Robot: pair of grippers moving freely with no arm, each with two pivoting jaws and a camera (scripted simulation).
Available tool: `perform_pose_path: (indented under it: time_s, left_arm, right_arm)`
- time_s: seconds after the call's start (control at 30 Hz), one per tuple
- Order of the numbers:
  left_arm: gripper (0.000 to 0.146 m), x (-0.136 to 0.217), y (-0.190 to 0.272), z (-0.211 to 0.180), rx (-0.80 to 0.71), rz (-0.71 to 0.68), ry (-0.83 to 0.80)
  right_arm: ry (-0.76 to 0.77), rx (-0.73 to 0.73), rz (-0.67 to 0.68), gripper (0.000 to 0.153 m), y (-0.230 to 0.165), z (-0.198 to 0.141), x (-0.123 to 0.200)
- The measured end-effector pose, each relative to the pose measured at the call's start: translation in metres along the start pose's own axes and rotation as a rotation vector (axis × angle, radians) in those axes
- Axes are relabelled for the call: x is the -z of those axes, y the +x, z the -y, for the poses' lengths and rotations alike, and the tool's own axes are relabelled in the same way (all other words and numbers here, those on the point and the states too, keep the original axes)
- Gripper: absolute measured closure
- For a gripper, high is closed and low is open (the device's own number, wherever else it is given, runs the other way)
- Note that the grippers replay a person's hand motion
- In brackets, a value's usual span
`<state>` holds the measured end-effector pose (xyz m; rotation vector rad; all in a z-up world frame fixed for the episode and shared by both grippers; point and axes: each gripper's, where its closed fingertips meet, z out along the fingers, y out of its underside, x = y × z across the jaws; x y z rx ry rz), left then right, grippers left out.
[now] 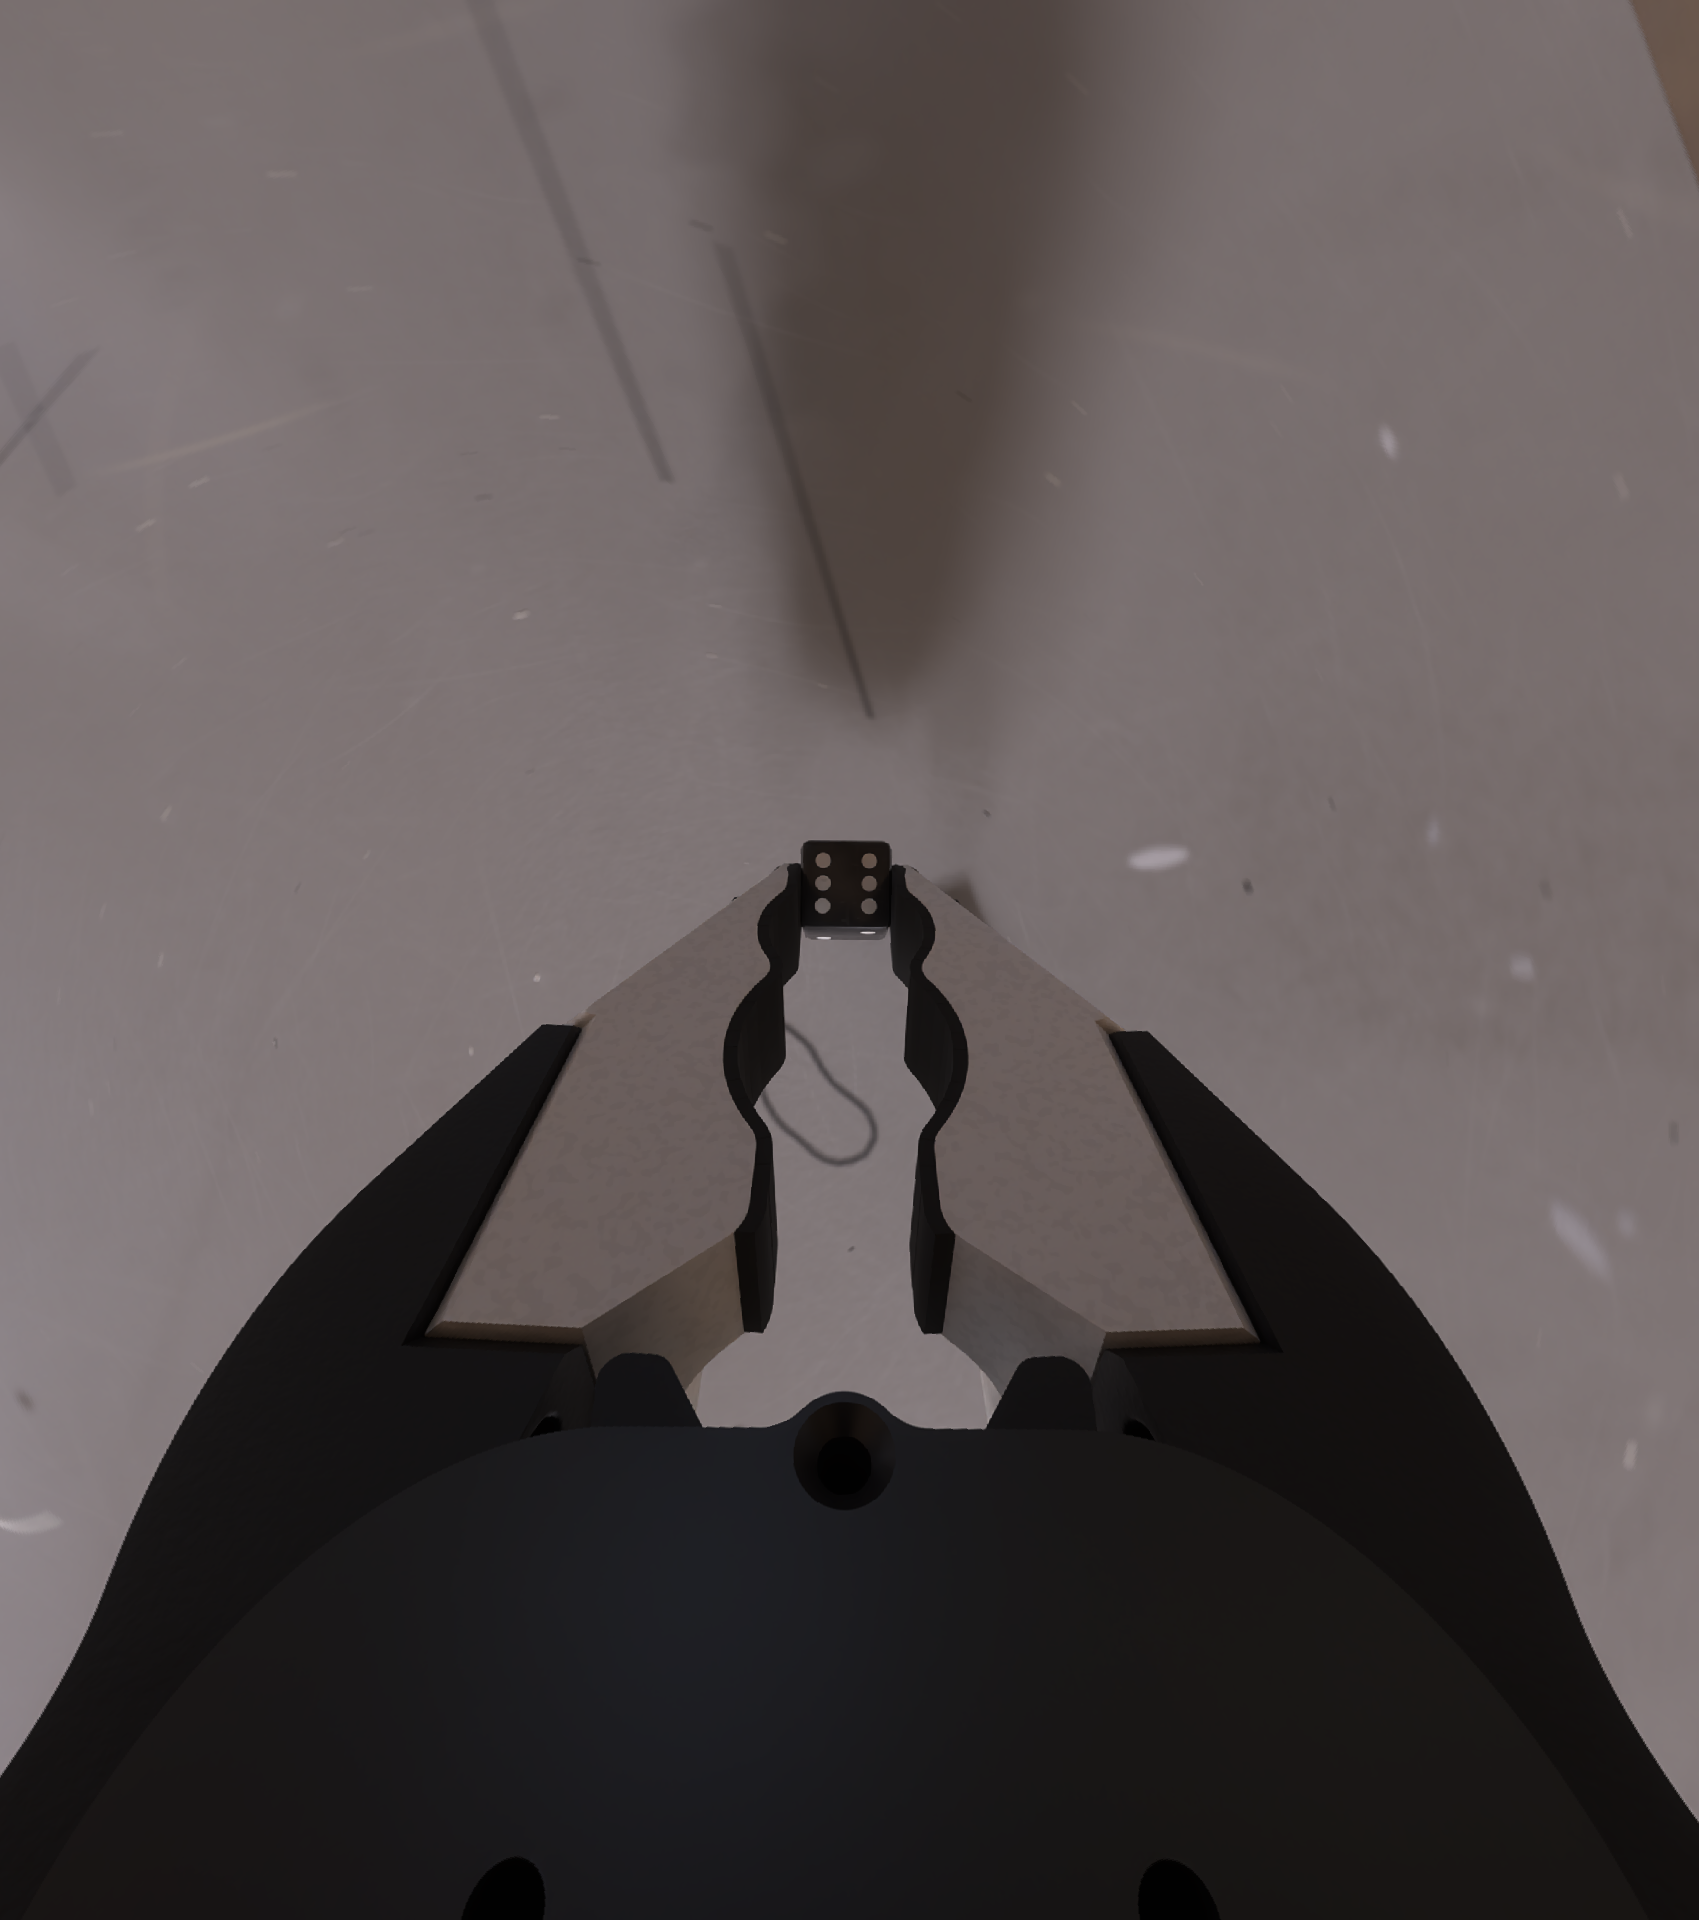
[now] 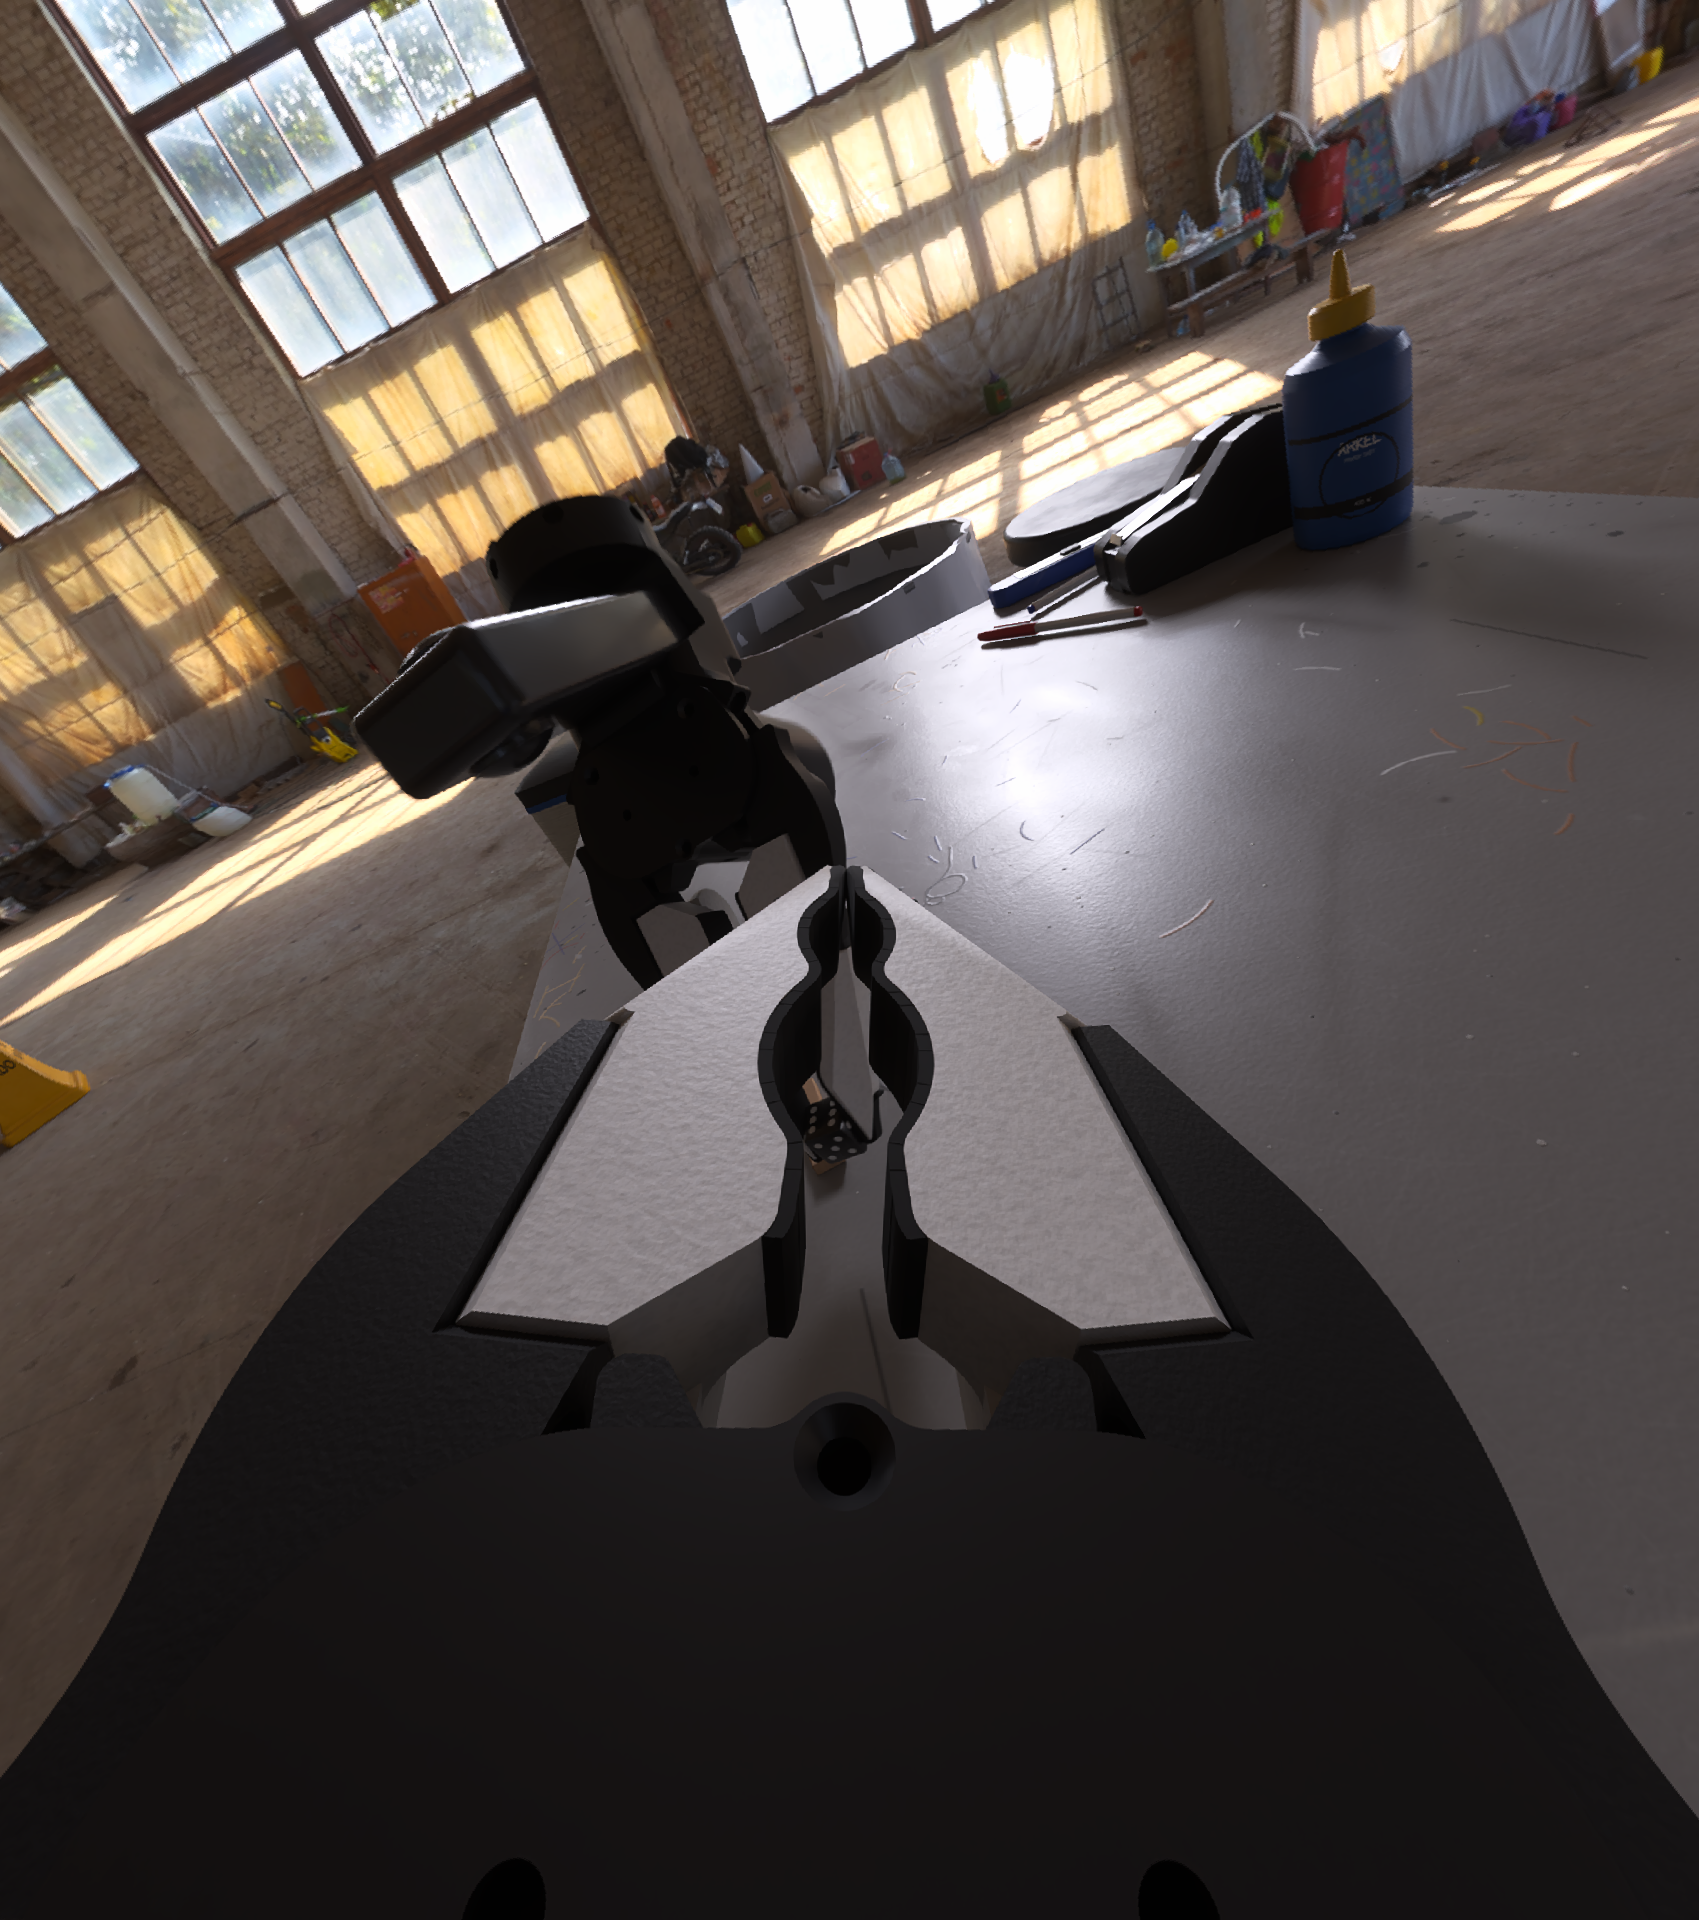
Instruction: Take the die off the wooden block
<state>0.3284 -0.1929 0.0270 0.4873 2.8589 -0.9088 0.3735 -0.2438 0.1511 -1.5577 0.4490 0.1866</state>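
A black die [image 1: 845, 891] with pale pips sits between the fingertips of my left gripper [image 1: 847, 883], which is shut on it above the grey table [image 1: 305, 727]. No wooden block shows in the left wrist view. My right gripper [image 2: 845, 883] is shut with its tips together and nothing in them. Through the gap between its fingers I see the die [image 2: 829, 1141] again, gripped by the left gripper [image 2: 837, 1122], whose black body rises behind. A small tan sliver [image 2: 821, 1168] lies just under the die; I cannot tell whether it is the block.
A blue glue bottle [image 2: 1349, 436], a black case [image 2: 1198, 488] and pens [image 2: 1063, 623] lie at the table's far right. A white round container [image 2: 866, 597] stands at the far edge. The table's left edge [image 2: 538, 997] drops to the floor.
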Motion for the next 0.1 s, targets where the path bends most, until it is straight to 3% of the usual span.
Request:
perform_pose_path:
  time_s: [0.1]
  left_arm:
    - [0.130, -0.0008, 0.0037, -0.0043, -0.166, -0.120, -0.129]
  right_arm:
    - [0.009, -0.001, -0.009, 0.153, 0.0010, 0.0009, 0.0042]
